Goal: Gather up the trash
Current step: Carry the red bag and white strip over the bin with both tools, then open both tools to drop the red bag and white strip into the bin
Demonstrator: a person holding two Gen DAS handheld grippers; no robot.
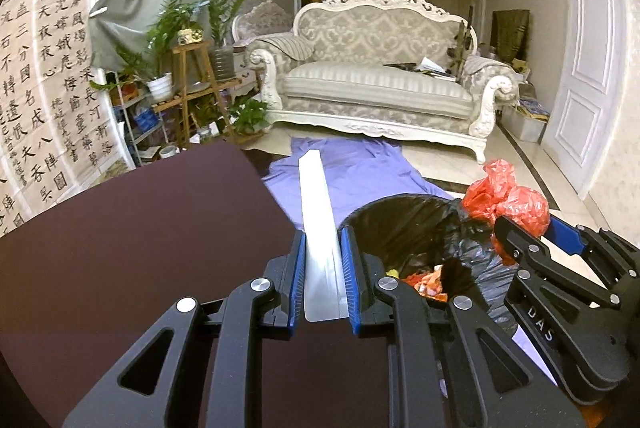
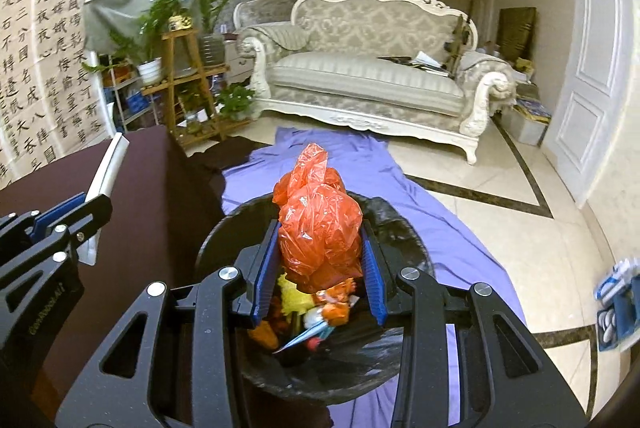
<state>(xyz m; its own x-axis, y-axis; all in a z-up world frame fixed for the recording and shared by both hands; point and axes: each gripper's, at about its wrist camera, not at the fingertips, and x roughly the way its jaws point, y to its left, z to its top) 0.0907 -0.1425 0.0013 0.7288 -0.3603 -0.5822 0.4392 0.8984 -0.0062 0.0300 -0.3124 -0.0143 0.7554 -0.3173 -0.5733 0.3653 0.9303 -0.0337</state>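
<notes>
Holding two loads, drop not yet done.

Left wrist view: left tool (image 1: 323, 268) is clamped on a long white strip (image 1: 317, 212), rigid-looking, smooth plastic or card, jutting forward over the dark maroon table (image 1: 120, 228). The bin (image 1: 400, 228) sits just to its right, lined with glossy black film.

Right wrist view: right tool (image 2: 320, 268) grips a crinkly red plastic bag (image 2: 320, 228), soft, knotted on top, directly above the bin's mouth, wrappers already inside. Next move, I'd say: spread the jaws so the bag falls in, then swing the strip across.
</notes>
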